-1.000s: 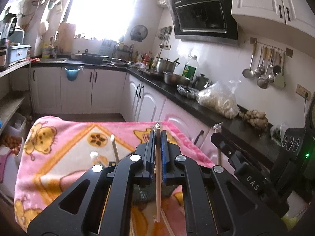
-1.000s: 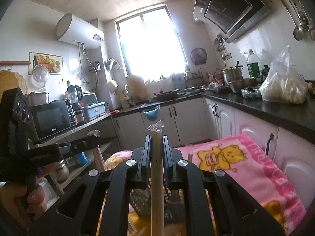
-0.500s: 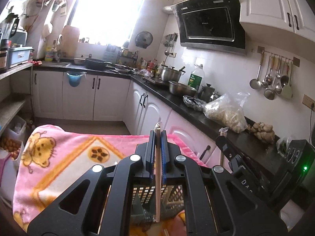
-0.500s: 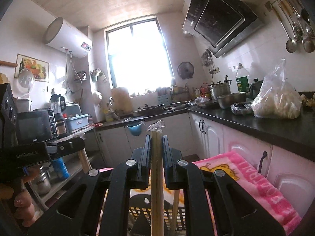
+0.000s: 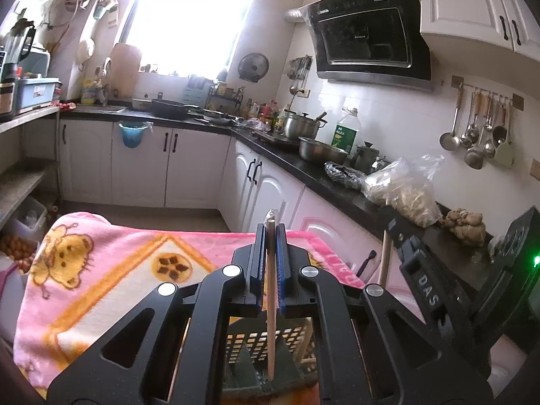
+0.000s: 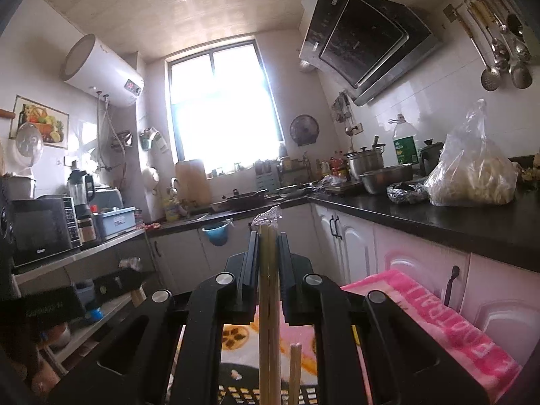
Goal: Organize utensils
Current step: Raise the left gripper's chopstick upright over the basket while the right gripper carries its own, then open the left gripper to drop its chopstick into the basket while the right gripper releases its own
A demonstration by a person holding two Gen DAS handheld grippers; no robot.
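With my left gripper (image 5: 269,236) and right gripper (image 6: 269,239) each clamping chopsticks (image 6: 269,303) upright, I should lower them straight into the slotted basket (image 5: 263,347).

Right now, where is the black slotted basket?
Low centre in both wrist views: the black slotted basket sits on the pink blanket, directly beneath the left tongs and their upright chopstick.

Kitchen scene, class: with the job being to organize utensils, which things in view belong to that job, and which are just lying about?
Belong to the job:
left gripper, shut on a single chopstick
right gripper, shut on a pair of chopsticks
perforated basket below them

Just lying about:
pink blanket
plastic bag
metal bowl
hanging ladles
microwave
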